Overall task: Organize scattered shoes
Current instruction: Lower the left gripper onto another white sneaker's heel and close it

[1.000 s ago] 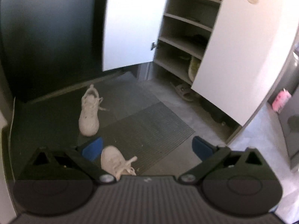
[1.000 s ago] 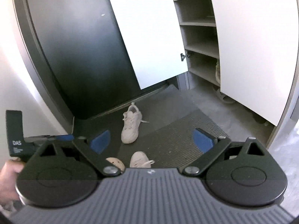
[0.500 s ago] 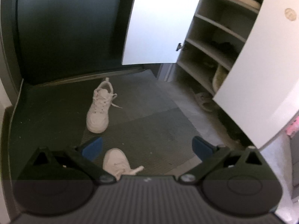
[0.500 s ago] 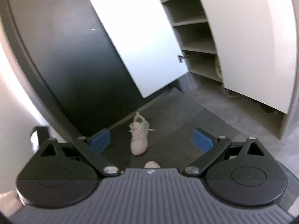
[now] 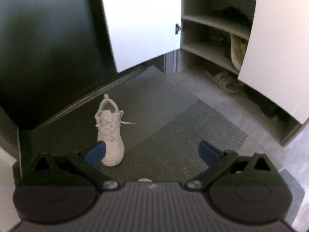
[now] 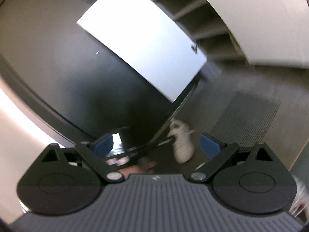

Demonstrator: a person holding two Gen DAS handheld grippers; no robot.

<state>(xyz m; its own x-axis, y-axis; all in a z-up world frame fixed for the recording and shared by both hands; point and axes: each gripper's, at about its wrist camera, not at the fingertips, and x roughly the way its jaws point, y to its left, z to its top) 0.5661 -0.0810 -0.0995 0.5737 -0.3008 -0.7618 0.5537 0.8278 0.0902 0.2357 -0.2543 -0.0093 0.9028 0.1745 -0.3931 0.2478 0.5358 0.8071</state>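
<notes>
Task barely begun. White sneaker (image 5: 110, 133) lies on the floor mat (image 5: 173, 145) just ahead of the left gripper (image 5: 152, 151), jaws wide, empty. Right gripper (image 6: 157, 144) likewise wide. Shoe cabinet (image 5: 212, 44) ahead-right, doors open; nothing shelved yet by either.

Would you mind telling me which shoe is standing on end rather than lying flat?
The pale shoe on the cabinet's lower shelf, propped upright; the white sneaker and sandal lie flat.

Ribbed doormat (image 5: 183, 135), open white cupboard door (image 5: 141, 23), dark wall (image 5: 48, 38)
</notes>
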